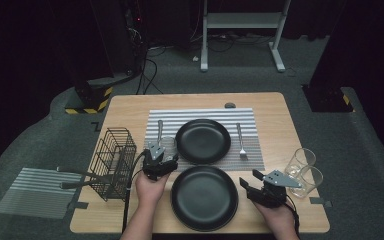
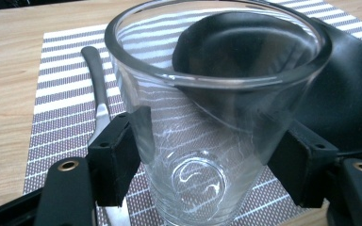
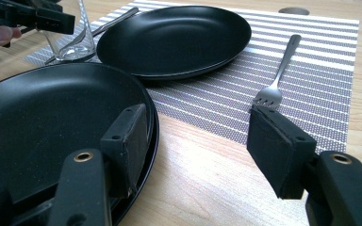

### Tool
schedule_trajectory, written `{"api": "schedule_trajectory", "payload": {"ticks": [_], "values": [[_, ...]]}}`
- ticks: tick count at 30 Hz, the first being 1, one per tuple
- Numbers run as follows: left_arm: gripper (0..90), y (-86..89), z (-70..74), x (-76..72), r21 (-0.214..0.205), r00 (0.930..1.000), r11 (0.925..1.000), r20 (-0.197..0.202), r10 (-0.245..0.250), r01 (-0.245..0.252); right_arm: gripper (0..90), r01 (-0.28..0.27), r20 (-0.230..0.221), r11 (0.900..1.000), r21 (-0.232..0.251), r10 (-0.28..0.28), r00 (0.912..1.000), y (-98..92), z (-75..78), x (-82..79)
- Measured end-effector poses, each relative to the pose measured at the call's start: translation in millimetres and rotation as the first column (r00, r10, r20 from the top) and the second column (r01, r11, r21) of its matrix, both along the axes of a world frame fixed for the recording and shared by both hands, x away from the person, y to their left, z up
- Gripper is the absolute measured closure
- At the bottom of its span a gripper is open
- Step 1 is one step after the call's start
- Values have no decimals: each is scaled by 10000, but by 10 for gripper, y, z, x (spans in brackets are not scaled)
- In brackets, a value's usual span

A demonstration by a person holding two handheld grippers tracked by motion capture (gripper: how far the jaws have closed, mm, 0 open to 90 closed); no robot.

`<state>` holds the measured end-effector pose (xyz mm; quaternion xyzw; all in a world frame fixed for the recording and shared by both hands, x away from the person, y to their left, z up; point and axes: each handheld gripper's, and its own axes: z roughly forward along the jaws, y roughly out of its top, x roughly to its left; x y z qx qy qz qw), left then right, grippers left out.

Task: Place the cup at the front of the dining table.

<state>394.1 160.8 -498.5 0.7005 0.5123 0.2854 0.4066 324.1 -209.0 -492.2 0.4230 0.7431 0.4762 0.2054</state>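
Note:
A clear drinking glass [image 2: 207,141] stands on the striped placemat [image 2: 61,108], and my left gripper [image 2: 207,160] is shut on it, one black pad against each side. A knife [image 2: 96,89] lies just left of the glass, and a black plate [image 2: 349,94] lies to its right. In the high view the left gripper [image 1: 164,154] and the glass [image 1: 168,144] sit at the mat's left edge. My right gripper [image 1: 250,178] hovers open by the near black plate [image 1: 204,197]. In its own view the right gripper [image 3: 198,146] holds nothing, its left jaw over that plate's rim [image 3: 42,122].
A fork [image 1: 241,141] lies on the mat right of the far plate [image 1: 202,141]. Two more glasses [image 1: 305,167] stand near the table's right edge. A wire basket [image 1: 114,162] with utensil handles sits at the left edge. A small grey disc [image 1: 230,105] lies at the back.

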Motion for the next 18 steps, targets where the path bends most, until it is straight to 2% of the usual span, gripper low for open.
{"api": "schedule_trajectory", "payload": {"ticks": [1, 7, 12, 16, 18], "values": [[306, 6, -6, -6, -105, 10000, 9999, 6, 49, -49, 385, 31, -51, 10000, 70, -31, 10000, 7, -3, -1], [303, 35, -19, -33, -85, 10000, 10000, 19, -35, 35, 385, 51, -102, 10000, 51, -50, 9999, 9, -13, 3], [296, 27, -11, -43, 88, 9999, 9999, -82, -91, 92, 385, 80, -80, 9999, 99, -79, 9999, 9, -14, 8], [253, 45, 0, -23, -372, 9999, 9993, -135, -100, 95, 385, 96, -52, 9999, 98, -96, 9999, 8, -6, 5], [230, 33, 21, -7, -284, 9997, 9995, -174, -171, 166, 385, 65, -90, 10000, 66, -64, 9999, 3, -3, 3]]}}
